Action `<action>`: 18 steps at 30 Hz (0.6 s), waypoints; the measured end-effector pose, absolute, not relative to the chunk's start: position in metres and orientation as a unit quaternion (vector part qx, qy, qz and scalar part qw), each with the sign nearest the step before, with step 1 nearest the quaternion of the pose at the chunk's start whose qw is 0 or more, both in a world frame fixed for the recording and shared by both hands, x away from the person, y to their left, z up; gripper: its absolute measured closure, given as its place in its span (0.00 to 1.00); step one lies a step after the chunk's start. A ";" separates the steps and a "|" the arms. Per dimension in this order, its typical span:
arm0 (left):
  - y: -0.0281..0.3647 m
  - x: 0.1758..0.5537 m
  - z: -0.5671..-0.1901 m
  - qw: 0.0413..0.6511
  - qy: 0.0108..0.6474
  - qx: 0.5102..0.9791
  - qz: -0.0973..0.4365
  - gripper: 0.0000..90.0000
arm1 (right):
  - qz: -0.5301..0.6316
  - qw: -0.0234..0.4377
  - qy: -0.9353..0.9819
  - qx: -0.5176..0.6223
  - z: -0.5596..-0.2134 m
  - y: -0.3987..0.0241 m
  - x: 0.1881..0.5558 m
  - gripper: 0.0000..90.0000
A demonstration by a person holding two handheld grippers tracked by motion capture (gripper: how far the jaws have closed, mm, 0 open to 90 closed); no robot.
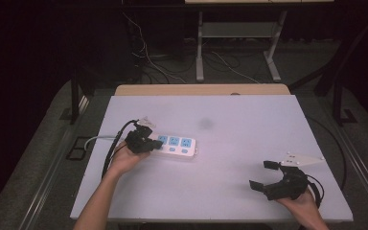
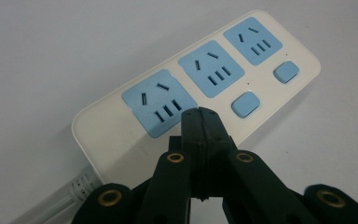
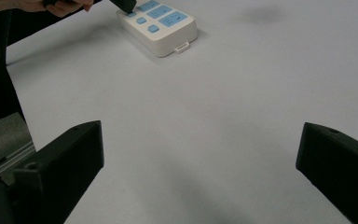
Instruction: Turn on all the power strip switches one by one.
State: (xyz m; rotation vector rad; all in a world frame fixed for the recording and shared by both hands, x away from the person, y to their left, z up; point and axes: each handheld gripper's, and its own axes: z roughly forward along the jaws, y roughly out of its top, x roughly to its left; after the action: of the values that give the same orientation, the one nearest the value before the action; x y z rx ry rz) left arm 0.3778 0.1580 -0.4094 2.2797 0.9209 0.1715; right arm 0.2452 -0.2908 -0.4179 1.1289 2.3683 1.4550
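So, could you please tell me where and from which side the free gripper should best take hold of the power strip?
Probably the cordless short end of the power strip, jaws across its width, coming from the right gripper side. It lies flat; the left gripper, shut, sits over the cord end.

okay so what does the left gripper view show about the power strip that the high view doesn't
Left gripper view: the slot pattern of each blue socket, two blue switch buttons, and the shut left gripper with its tip at the nearest socket's edge, where a third button would sit. High view: the whole table, the open right gripper far from the strip, and floor cables. Both: the white power strip with its three sockets and cord.
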 end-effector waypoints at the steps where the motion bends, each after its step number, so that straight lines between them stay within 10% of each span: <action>1: 0.158 0.378 -0.410 0.333 0.353 0.872 0.064 0.99 | 0.484 0.071 0.787 0.375 -0.418 -0.291 0.245 0.01; 18: 0.162 0.383 -0.412 0.337 0.357 0.870 0.040 1.00 | 0.489 0.079 0.782 0.379 -0.416 -0.294 0.243 0.01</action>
State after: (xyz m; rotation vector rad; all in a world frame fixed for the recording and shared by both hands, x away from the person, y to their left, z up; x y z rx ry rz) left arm 0.3835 0.1617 -0.4119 2.2678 0.9300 0.1037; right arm 0.2433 -0.2941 -0.4164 1.1328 2.3386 1.4645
